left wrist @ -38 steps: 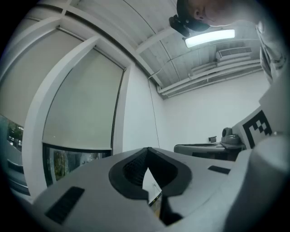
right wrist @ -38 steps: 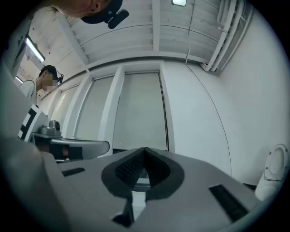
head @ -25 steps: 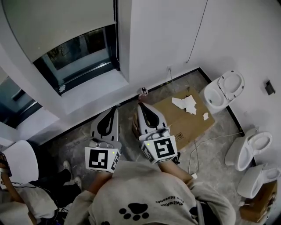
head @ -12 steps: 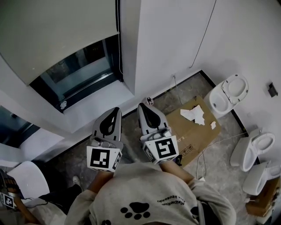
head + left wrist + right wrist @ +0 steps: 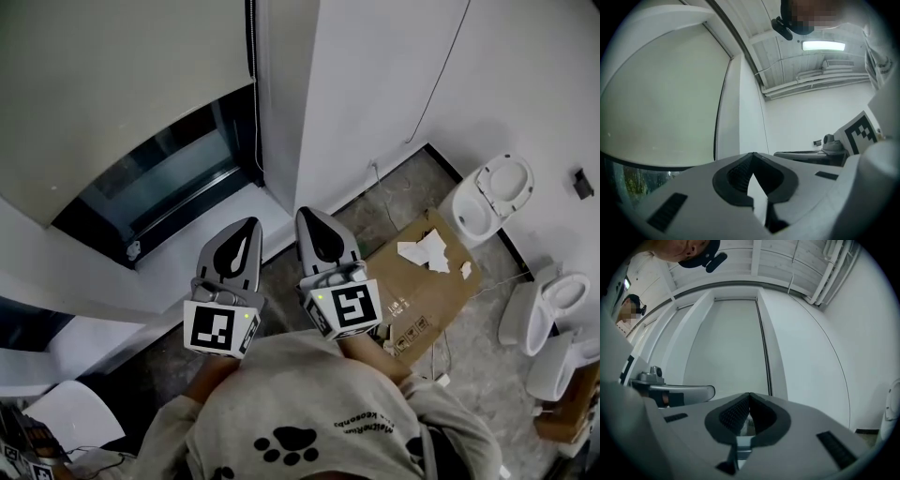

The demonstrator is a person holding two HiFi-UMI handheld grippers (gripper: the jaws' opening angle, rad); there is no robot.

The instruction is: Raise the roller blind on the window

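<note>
- Both tools — left tool (image 5: 249, 225), right tool (image 5: 309, 214) — are pressed together, empty.
- Roller blind (image 5: 112, 84) covers most of the window (image 5: 169, 183) ahead.
- Fabric seems light, soft; better pinch the thin cord (image 5: 251, 56) at its right edge.

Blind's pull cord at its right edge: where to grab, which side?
Grip the cord on its straight vertical run at the right edge of the roller blind, likely with the right gripper. Come from the room side, a jaw each side: it is thin and upright. Its jaws are shut; open first.
</note>
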